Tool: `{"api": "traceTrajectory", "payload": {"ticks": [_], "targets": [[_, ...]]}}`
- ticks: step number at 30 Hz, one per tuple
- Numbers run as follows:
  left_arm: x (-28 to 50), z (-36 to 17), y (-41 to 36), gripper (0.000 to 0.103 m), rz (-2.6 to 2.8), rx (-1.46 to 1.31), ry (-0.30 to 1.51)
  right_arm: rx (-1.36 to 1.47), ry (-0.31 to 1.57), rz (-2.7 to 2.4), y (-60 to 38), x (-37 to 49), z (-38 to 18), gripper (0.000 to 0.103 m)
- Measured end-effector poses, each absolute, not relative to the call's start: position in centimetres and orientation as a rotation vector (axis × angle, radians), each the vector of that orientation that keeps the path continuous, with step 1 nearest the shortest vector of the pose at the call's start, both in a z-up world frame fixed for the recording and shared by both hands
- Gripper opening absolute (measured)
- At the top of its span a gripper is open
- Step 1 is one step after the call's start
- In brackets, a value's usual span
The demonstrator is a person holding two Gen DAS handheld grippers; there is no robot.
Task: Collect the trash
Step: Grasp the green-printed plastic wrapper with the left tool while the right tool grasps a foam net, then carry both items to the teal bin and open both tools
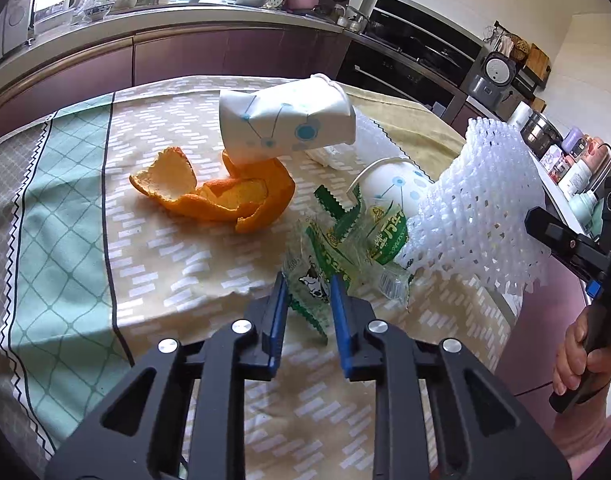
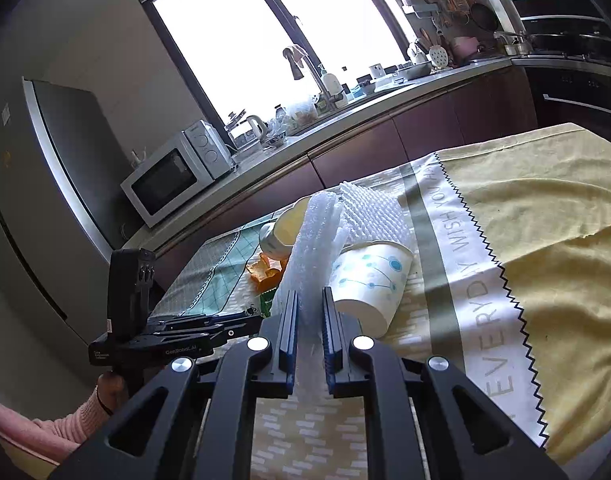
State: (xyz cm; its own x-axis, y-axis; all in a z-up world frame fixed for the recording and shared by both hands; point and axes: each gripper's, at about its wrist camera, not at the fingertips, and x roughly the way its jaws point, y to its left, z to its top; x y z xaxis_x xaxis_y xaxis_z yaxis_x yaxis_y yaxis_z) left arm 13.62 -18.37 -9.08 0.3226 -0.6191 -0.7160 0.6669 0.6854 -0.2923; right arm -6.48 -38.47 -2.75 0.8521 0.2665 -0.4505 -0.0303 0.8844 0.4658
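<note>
Left wrist view showed your left gripper [image 1: 308, 286] low over the cloth-covered worktop [image 1: 65, 240], its jaws drawn narrow around a crumpled green-and-clear wrapper [image 1: 329, 248]; the blue pads [image 1: 279, 308] sat against the wrapper's near end, pinching it. Beyond it lay the orange peel [image 1: 221, 192], with a squashed paper cup [image 1: 285, 124] resting on the peel's far edge and a second paper cup [image 1: 393, 188] on its side to the right. Your right gripper [image 2: 310, 304] had its jaws nearly together, clamped on the white foam fruit net [image 1: 477, 208], which stood raised off the worktop at the right edge of the pile. In the right wrist view the net ran straight out between the pads, just beside the second cup. Your right hand [image 1: 581, 360] gripped that tool's handle.
</note>
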Motion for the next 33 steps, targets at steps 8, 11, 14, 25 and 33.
{"api": "traceTrajectory", "payload": {"ticks": [8, 11, 14, 25, 33], "targets": [[10.5, -6.4, -14.6, 0.02, -0.811, 0.061, 0.815, 0.436, 0.526, 0.251, -35.8, -5.2, -2.0, 0.01], [9.6, -5.5, -11.9, 0.02, -0.767, 0.056, 0.791, 0.425, 0.528, 0.296, -34.1, -4.3, -1.7, 0.01], [9.1, -4.9, -8.8, 0.02, -0.719, 0.045, 0.776, 0.412, 0.53, 0.346, -32.0, -3.3, -1.5, 0.01], [8.2, -4.7, 1.5, 0.02, -0.564, -0.032, 0.764, 0.352, 0.597, 0.459, -25.2, 0.6, -1.8, 0.01], [8.2, -4.2, 6.3, 0.02, -0.484, -0.075, 0.732, 0.314, 0.565, 0.502, -22.9, 1.1, 0.0, 0.01]]}}
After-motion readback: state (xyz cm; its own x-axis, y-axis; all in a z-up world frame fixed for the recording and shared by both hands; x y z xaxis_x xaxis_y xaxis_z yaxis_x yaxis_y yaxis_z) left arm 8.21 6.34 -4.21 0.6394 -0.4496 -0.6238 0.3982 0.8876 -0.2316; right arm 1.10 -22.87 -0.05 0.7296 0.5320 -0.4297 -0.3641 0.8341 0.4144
